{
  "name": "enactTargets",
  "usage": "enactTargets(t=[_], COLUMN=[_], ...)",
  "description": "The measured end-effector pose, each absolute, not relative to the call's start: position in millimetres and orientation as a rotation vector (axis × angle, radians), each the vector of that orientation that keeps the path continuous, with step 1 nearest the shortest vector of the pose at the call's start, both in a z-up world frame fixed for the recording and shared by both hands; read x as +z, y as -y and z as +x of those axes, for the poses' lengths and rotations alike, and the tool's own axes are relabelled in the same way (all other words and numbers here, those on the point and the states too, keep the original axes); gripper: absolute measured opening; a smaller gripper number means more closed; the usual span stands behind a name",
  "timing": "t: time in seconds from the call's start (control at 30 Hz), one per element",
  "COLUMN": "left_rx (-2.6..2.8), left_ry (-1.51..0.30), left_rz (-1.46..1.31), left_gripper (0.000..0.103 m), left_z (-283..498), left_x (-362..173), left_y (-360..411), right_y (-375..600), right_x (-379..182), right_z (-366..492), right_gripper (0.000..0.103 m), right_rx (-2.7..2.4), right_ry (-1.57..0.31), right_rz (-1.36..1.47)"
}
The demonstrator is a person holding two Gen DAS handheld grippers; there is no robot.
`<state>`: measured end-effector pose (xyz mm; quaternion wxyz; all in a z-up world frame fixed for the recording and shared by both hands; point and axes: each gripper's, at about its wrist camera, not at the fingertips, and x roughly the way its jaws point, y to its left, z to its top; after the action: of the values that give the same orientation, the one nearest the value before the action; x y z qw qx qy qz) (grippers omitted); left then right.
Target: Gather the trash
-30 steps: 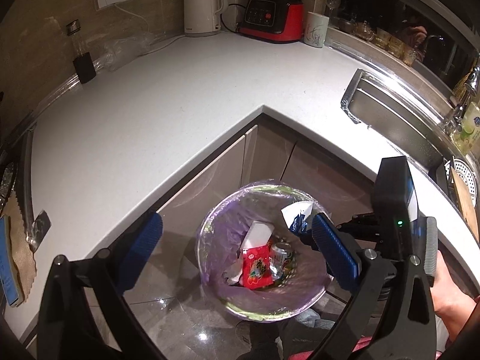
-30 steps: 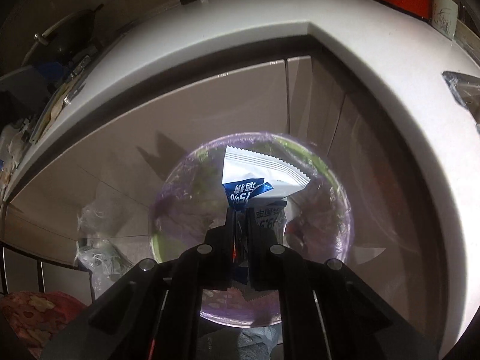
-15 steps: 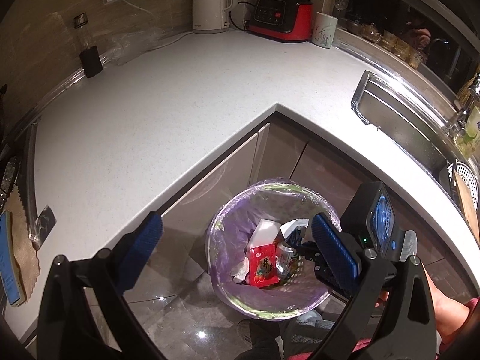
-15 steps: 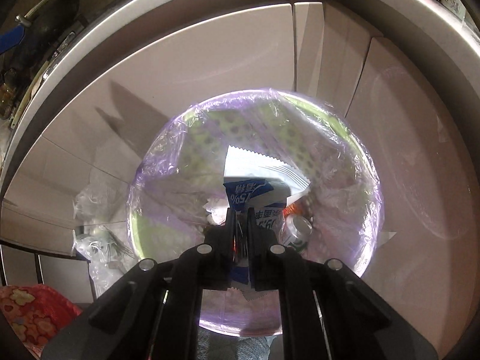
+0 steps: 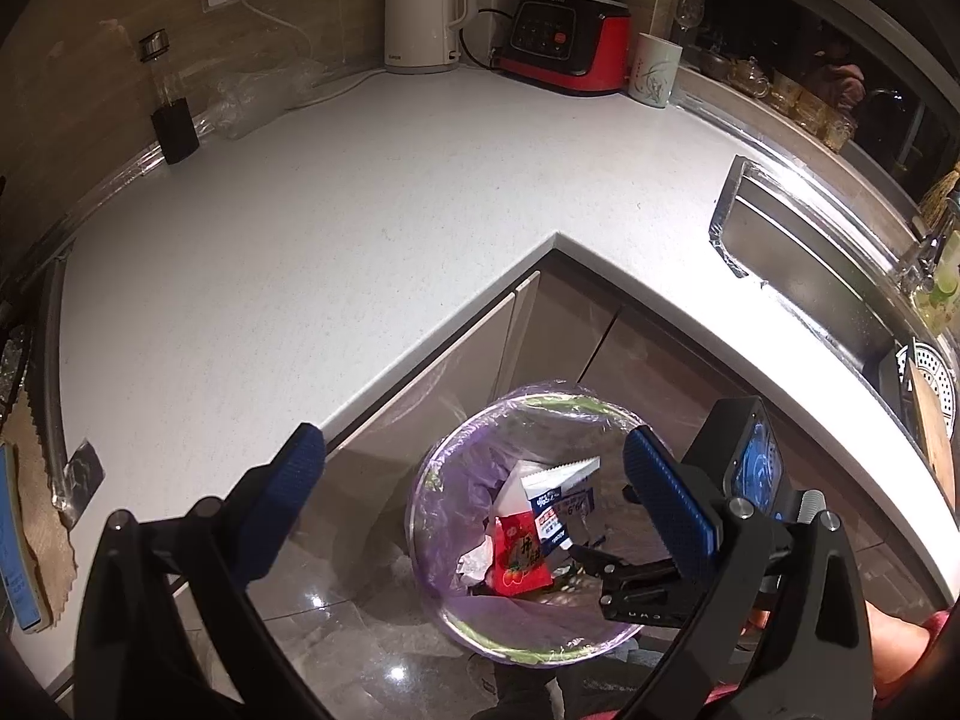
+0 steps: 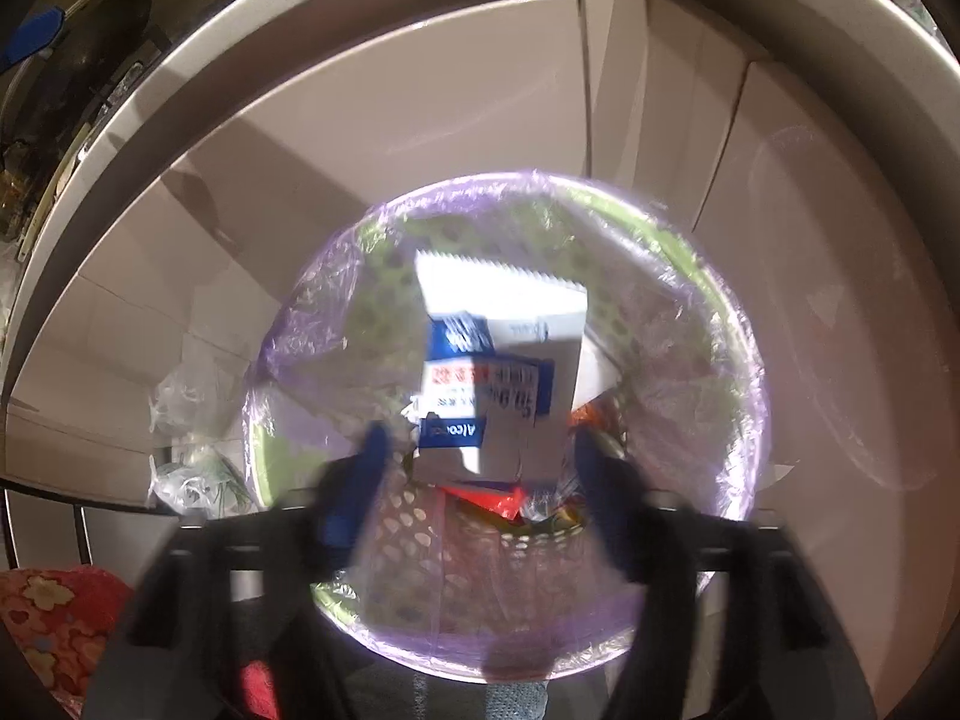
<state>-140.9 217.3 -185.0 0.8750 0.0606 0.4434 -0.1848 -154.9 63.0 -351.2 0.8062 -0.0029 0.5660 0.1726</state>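
Observation:
A bin with a purple liner (image 5: 423, 480) stands on the floor below the counter corner. In it lie a red packet (image 5: 519, 558) and a white and blue packet (image 5: 561, 501). My left gripper (image 5: 474, 444) hangs open and empty above the bin. My right gripper (image 5: 585, 555) reaches into the bin's mouth from the right. In the right wrist view the right gripper (image 6: 480, 462) is blurred and its jaws are opening. The white and blue packet (image 6: 498, 372) sits loose just past the parted fingers (image 6: 372, 462), over the red packet (image 6: 492, 498) inside the bin (image 6: 738, 324).
An L-shaped white counter (image 5: 300, 270) carries a kettle (image 5: 423, 12), a red blender base (image 5: 564, 36), a mug (image 5: 654, 69) and a dark bottle (image 5: 171, 114). A sink (image 5: 804, 276) lies at the right. Cabinet doors (image 6: 420, 90) stand behind the bin, with plastic bags (image 6: 192, 438) on its left.
The right gripper sank toward the bin's mouth, then its jaws parted and let go of the white and blue packet, which now lies in the bin. The left gripper stayed nearly still.

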Motion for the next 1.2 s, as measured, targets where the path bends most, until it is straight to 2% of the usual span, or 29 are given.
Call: enactTargets(t=[0.33,0.63,0.97,1.2], left_rx=[-0.382,-0.347,-0.312,-0.306], left_ry=[-0.876,-0.779,-0.666,-0.586], left_rz=[0.107,0.076,0.039,0.050], left_gripper=[0.095,0.095,0.095,0.095], left_z=[-142.6,-154.7,-183.9,-214.1], left_x=[-158.6,-88.4,-6.2,37.8], left_y=[-215.0,-208.9,-207.3,-211.1], right_y=[-53.0,-22.1,-12.4,-23.8], right_x=[-301.2,-180.7,-41.8,17.8], right_z=[-153.8,-172.9,-213.8,-252.9], right_gripper=[0.086,0.101,0.101,0.101], right_rx=[0.341,0.174,0.044,-0.012], right_ry=[-1.123,-0.921,-0.663,-0.537], right_rz=[-0.008,-0.012,-0.039,-0.062])
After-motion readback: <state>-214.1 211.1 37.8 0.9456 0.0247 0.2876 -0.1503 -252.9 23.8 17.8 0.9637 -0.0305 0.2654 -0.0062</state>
